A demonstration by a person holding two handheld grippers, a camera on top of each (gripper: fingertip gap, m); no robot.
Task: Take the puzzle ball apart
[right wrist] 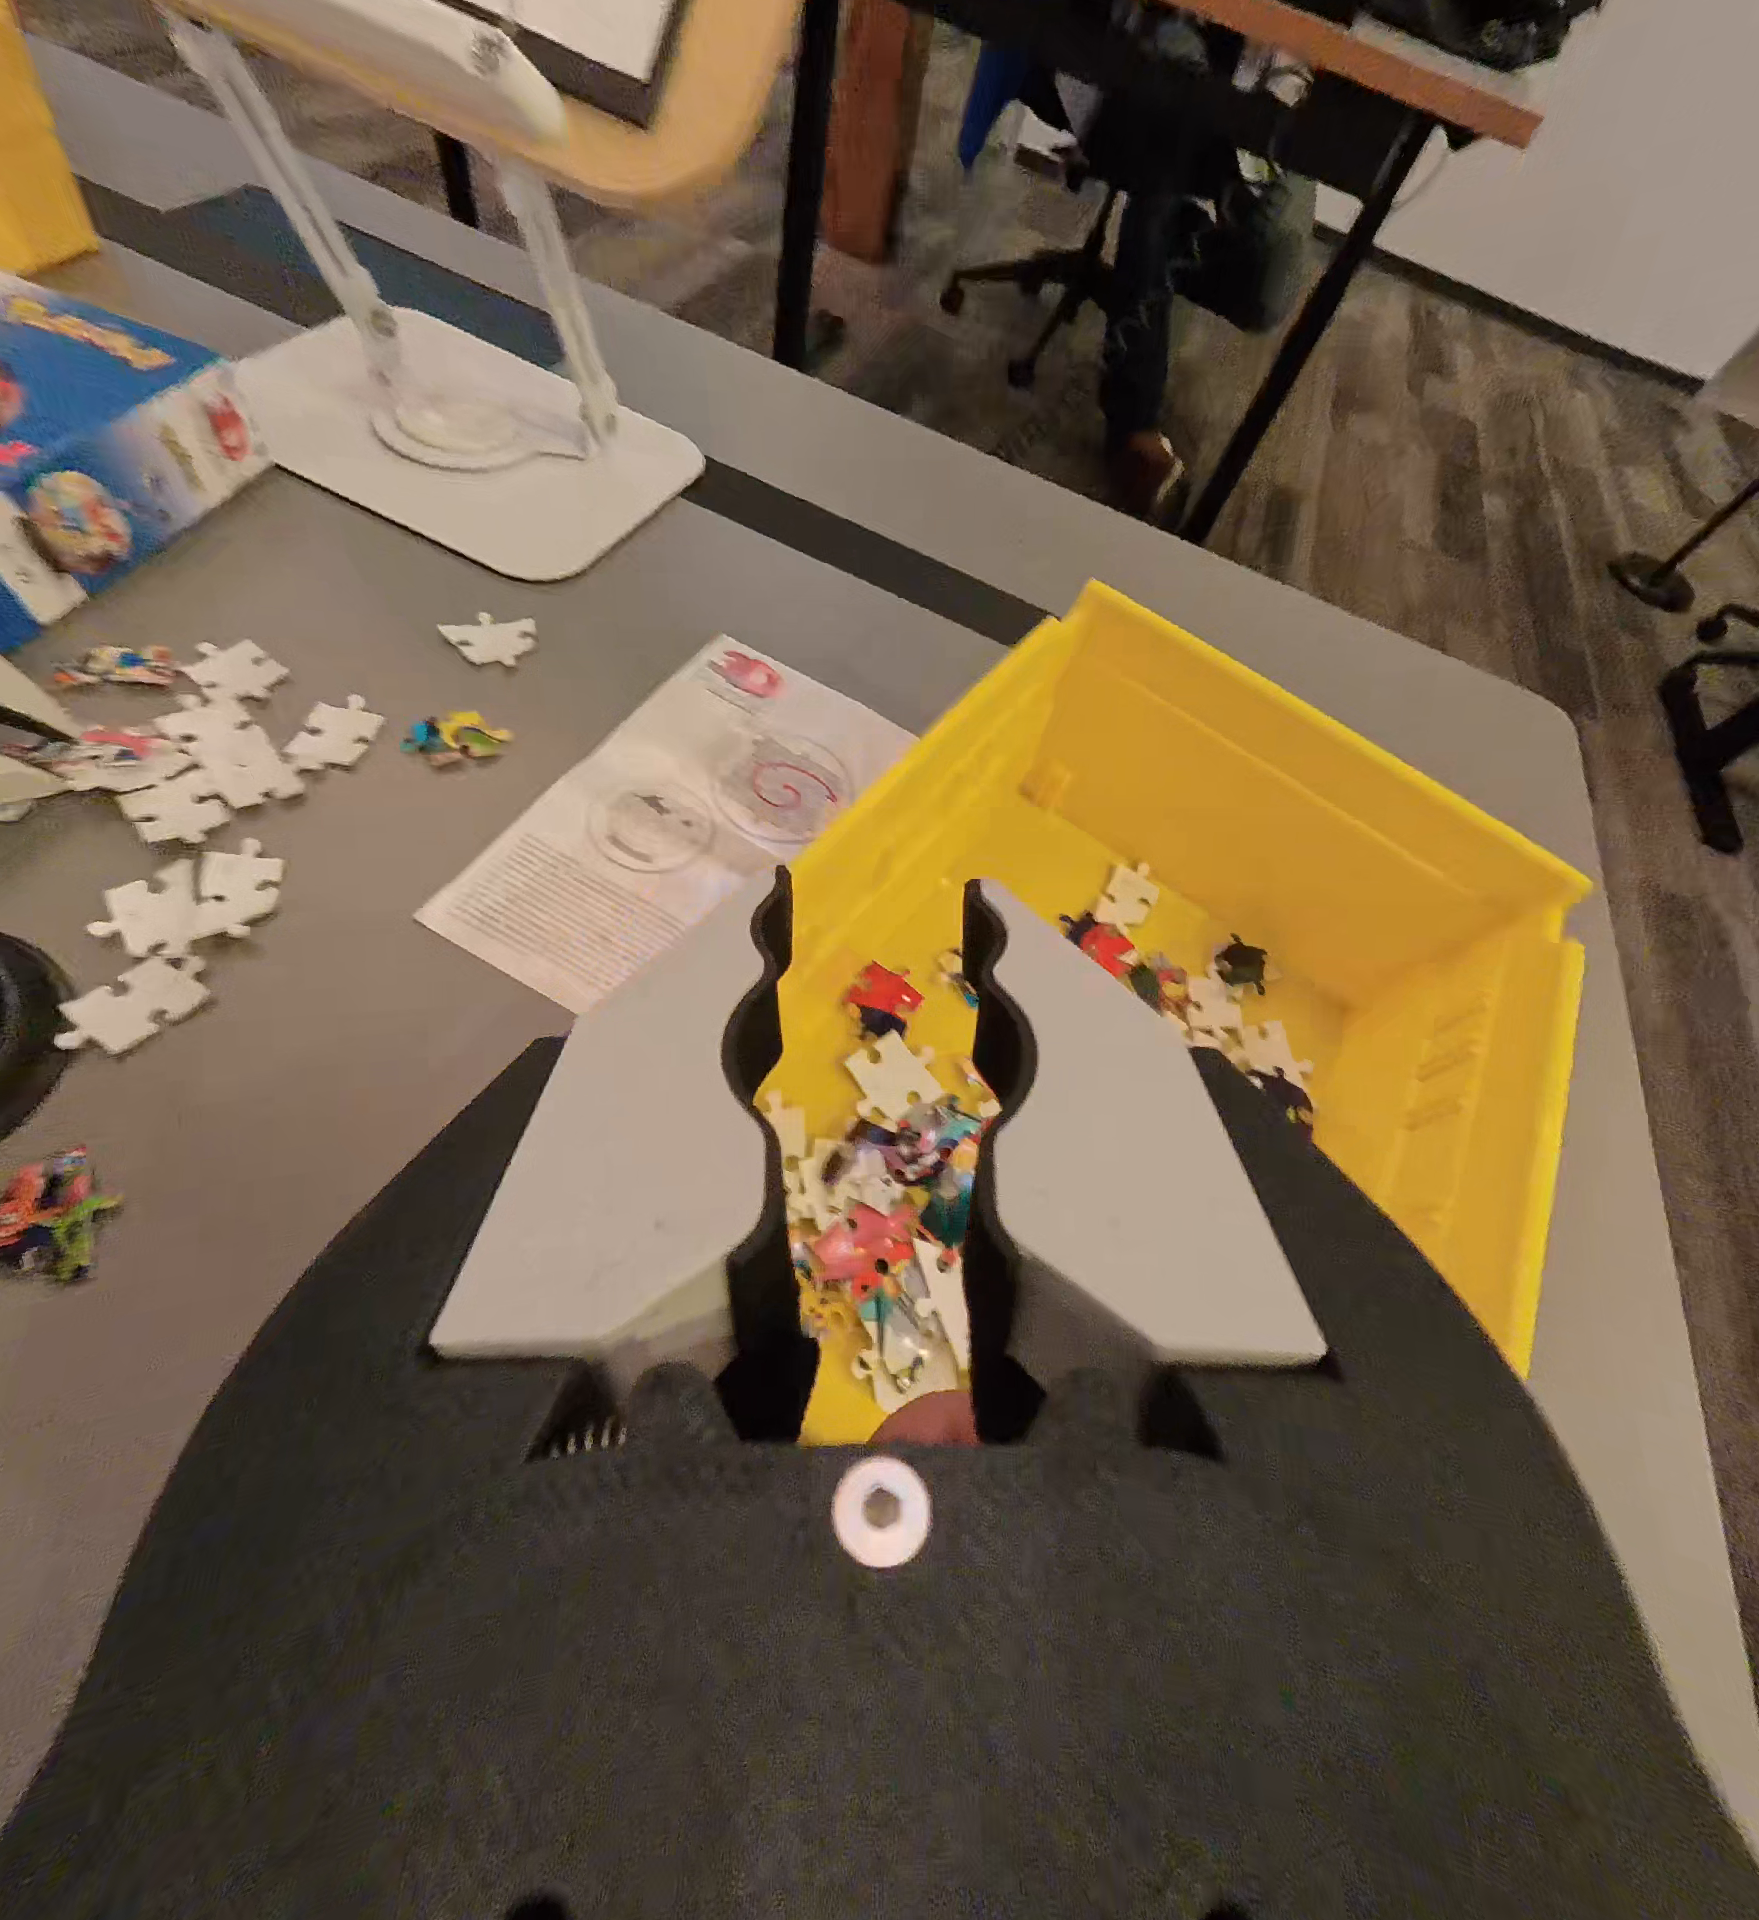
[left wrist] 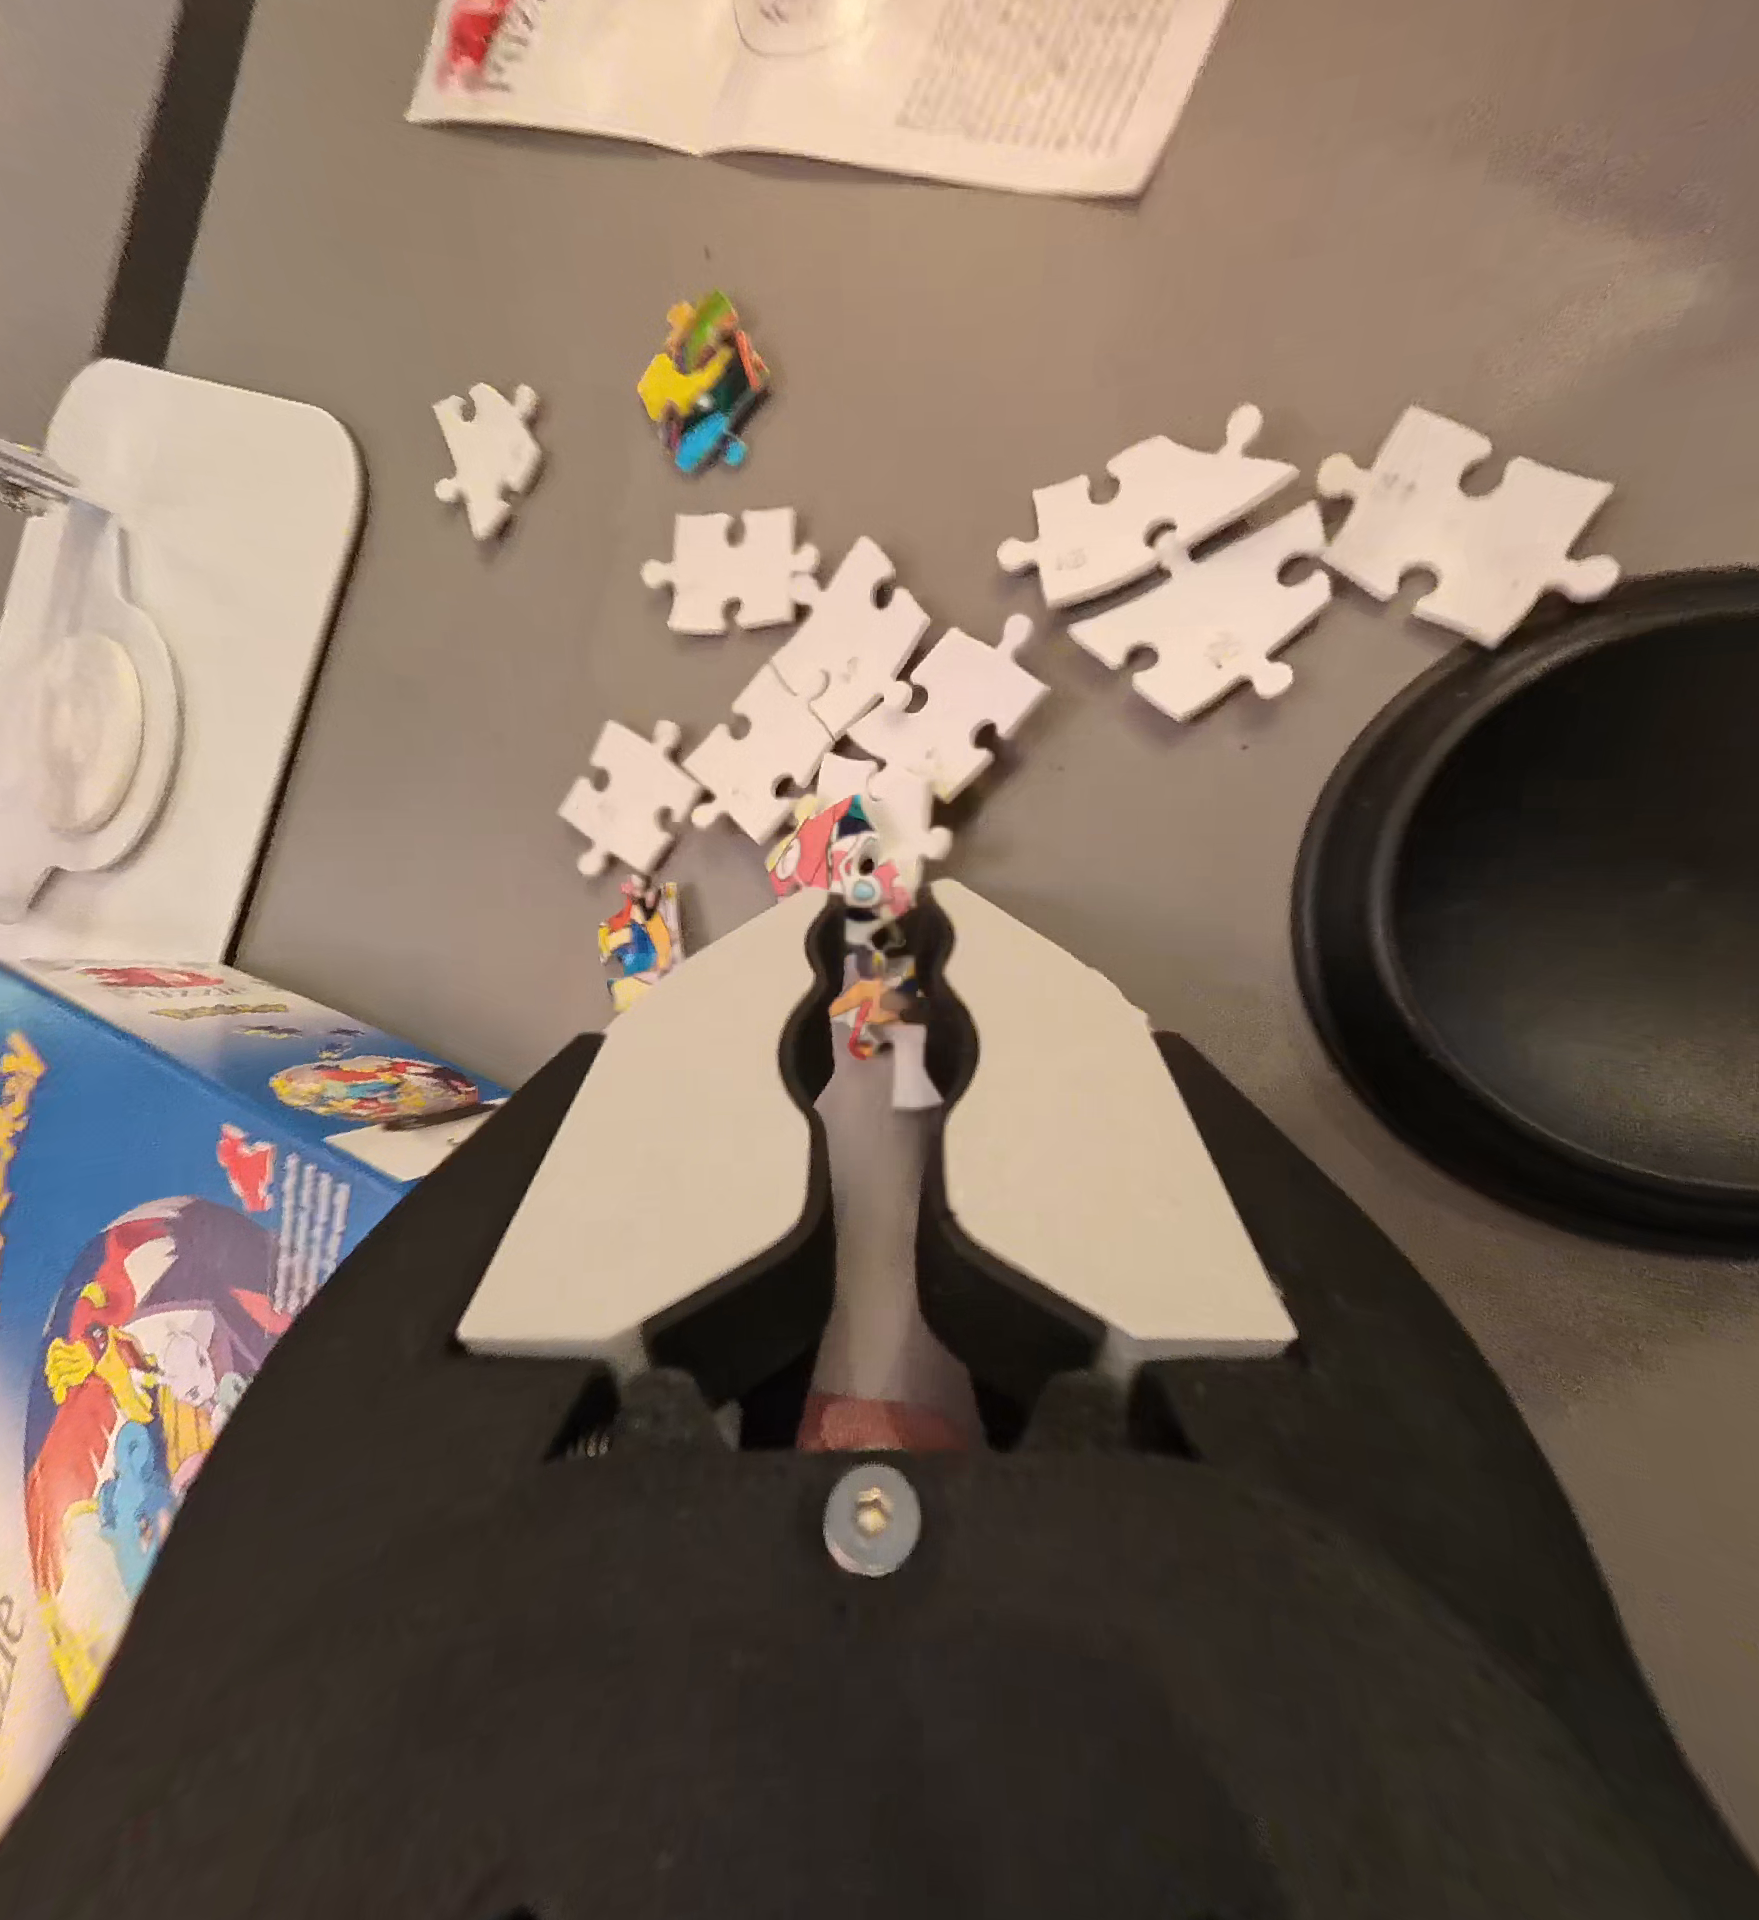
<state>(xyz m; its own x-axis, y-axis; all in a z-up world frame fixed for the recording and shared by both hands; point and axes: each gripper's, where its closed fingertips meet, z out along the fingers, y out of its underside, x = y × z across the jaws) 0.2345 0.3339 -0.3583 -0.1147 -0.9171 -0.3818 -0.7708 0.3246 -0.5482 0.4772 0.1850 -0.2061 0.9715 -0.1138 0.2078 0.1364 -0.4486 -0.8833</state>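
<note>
Puzzle pieces point(left wrist: 844, 675) lie loose mid-frame on the worktop point(left wrist: 1270, 312). We grip one piece point(left wrist: 870, 966) in the left gripper point(left wrist: 880, 909); the right gripper point(right wrist: 875, 904) hangs open above the yellow bin point(right wrist: 1270, 790), probably next.

Puzzle ball fully apart: loose pieces point(left wrist: 859, 665) scattered on grey table, mostly white side up; more pieces point(right wrist: 885, 1195) heaped in yellow bin point(right wrist: 1270, 790).

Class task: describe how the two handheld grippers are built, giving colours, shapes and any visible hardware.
Both match. The left gripper and right gripper each have a broad matte black body that tapers forward into two pale grey wedge-shaped fingers lined with wavy black inner pads. A silver washer and bolt sits at the centre of each body. No cables or sleeves show.
</note>
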